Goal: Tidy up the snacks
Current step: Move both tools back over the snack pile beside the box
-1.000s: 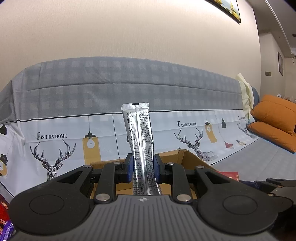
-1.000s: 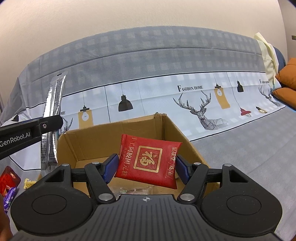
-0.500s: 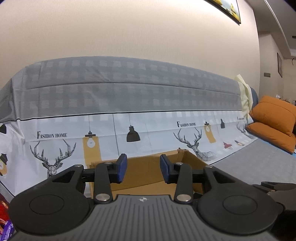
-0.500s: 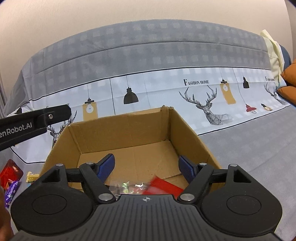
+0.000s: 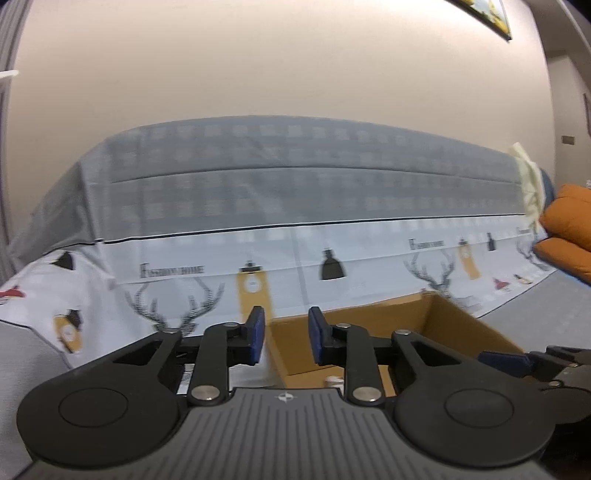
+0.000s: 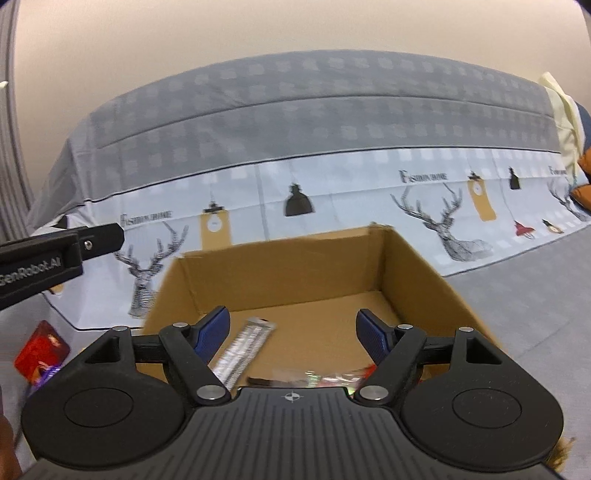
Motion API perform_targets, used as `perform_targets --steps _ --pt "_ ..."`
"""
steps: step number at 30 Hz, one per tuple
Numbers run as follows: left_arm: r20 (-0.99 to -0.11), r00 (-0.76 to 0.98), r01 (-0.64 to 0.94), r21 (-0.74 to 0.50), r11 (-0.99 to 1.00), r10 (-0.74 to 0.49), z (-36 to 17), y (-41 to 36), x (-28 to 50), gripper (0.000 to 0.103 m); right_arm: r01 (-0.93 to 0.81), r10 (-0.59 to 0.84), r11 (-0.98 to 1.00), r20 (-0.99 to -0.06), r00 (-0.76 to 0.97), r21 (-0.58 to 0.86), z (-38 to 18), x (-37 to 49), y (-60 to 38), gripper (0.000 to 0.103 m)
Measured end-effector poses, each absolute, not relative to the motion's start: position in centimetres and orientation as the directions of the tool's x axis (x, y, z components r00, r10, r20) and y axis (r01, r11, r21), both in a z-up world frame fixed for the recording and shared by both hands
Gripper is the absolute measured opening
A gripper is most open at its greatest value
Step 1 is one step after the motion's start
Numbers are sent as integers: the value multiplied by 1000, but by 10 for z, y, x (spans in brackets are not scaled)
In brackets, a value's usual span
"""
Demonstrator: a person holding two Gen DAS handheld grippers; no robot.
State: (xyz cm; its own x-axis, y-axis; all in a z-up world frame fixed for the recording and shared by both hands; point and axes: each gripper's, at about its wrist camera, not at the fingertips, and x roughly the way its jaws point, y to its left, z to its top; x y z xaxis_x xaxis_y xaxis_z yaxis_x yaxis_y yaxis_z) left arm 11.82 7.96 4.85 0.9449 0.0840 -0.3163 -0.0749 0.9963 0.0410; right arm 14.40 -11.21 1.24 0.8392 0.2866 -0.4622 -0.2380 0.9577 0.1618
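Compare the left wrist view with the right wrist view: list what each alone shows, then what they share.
Only the left wrist view: the orange cushions, a framed picture's corner high on the wall, and the left gripper, jaws apart, empty, having just been closing.

Only the right wrist view: the brown cardboard box's floor with a silver stick sachet lying on it, clear-wrapped snacks at the near edge, a red packet outside the box, and the right gripper, open and empty.

Both: the cardboard box, the grey-and-white deer-print cover, and the beige wall.
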Motion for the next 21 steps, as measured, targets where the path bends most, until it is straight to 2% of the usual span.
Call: perform_targets --steps 1,6,7,14,21 --pt "-320 942 -90 45 995 100 49 86 116 26 -251 299 954 -454 839 165 14 142 -107 72" --pt "-333 928 -155 57 986 165 50 114 106 24 -330 382 924 -412 827 193 23 135 -80 39" --pt "-336 924 -171 59 984 181 50 121 104 24 -346 396 918 -406 823 195 24 133 -74 36" --pt "-392 876 -269 86 959 281 45 164 98 24 -466 496 867 -379 781 176 23 114 -23 35" --pt "-499 781 -380 97 920 375 32 205 101 24 -582 579 802 -421 699 137 12 93 34 35"
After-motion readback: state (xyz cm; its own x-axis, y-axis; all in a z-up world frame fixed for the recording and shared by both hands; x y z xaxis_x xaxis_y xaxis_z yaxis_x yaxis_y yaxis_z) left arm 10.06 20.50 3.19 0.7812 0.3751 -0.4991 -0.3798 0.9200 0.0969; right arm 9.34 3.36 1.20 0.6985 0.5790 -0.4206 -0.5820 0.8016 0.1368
